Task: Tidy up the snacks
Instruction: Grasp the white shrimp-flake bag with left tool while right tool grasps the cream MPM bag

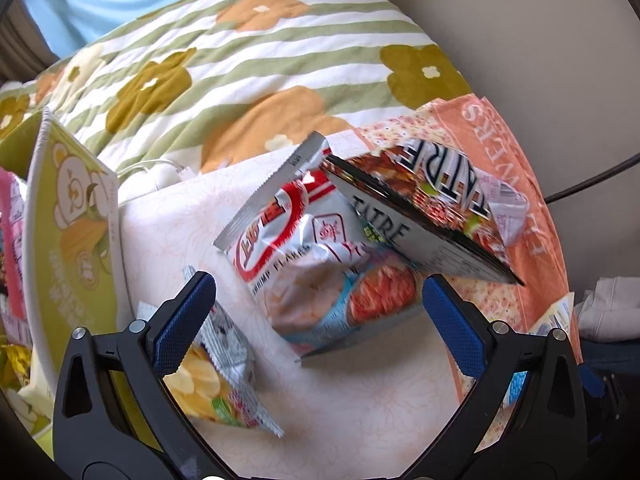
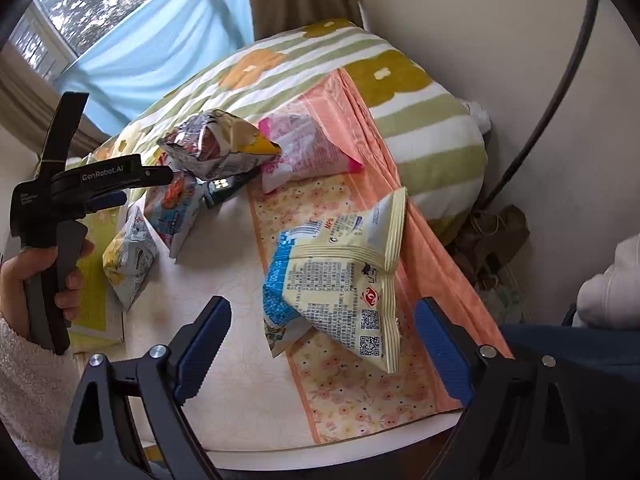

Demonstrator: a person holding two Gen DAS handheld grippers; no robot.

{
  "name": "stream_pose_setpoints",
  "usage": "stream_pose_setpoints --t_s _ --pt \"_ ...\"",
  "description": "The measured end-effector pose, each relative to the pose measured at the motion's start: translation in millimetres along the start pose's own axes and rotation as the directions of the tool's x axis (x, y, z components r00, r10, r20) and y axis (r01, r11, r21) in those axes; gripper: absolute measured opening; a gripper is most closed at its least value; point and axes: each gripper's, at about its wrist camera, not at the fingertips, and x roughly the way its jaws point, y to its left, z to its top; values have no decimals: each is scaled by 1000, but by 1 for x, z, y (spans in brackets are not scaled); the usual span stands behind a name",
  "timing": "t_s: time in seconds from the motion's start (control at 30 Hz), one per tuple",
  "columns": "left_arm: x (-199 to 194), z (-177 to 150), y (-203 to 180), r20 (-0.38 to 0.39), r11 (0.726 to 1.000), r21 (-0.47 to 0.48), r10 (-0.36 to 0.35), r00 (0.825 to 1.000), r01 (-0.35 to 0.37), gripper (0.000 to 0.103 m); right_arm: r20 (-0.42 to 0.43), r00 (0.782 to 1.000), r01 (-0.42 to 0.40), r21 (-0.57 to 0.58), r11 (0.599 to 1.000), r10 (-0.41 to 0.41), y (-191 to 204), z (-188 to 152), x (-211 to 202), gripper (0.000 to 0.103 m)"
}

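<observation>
I judged the job barely begun. My left gripper (image 1: 318,312) had its fingers wide and empty, hanging just above the shrimp-flake bag (image 1: 308,264), which leaned on a dark box (image 1: 432,220). My right gripper (image 2: 322,348) was wide too, holding nothing, with the cream bag (image 2: 340,280) lying between its fingers on the orange cloth (image 2: 436,264). A chip bag (image 1: 218,384), a pink bag (image 2: 304,152) and a crumpled silver bag (image 2: 216,144) lay loose over the tabletop (image 2: 240,380). The green box (image 1: 72,240) at the left edge held some packets; I couldn't tell how many.
</observation>
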Motion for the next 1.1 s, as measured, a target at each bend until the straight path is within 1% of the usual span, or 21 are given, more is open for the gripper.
stream_pose_setpoints --t_s 0.27,0.4,0.5,0.57,0.67,0.73,0.8,0.83,0.93,0.97,1.0,1.07,1.1 --pt "23 17 9 -41 1000 -11 -29 999 29 103 -30 999 -21 120 993 24 -11 0 22 91" --pt "32 18 10 -55 997 -6 -74 996 74 103 -41 998 -36 161 986 43 -14 2 31 91" --pt "38 20 12 -61 995 -9 -95 994 95 102 -47 997 -47 179 983 56 -14 3 37 91" --pt "40 20 14 -59 994 -13 -114 992 113 100 -49 997 -53 189 981 63 -14 5 41 91" --pt "44 20 17 -71 992 -7 -123 990 123 96 -53 996 -55 190 980 66 -11 7 47 91" --pt "46 19 19 -86 987 -14 -159 984 158 94 -56 996 -58 191 980 69 -10 9 51 91" --pt "48 19 20 -93 985 -19 -174 980 173 91 -59 996 -59 190 980 71 -9 11 56 91" --pt "47 18 21 -92 984 -20 -180 979 178 85 -59 996 -57 189 980 70 -9 12 58 91" --pt "43 18 22 -86 983 -17 -183 979 182 74 -62 996 -55 186 981 67 -8 15 62 91" --pt "41 18 22 -83 983 -14 -183 980 182 68 -62 996 -54 182 982 66 -7 15 63 91" --pt "38 18 23 -79 983 -13 -185 980 185 65 -64 996 -52 178 983 65 -6 16 65 91" --pt "34 19 25 -76 982 -13 -190 979 189 56 -66 996 -50 168 985 62 -5 18 67 91" --pt "32 17 27 -76 981 -14 -192 978 192 55 -66 996 -49 164 985 61 -4 18 67 91"
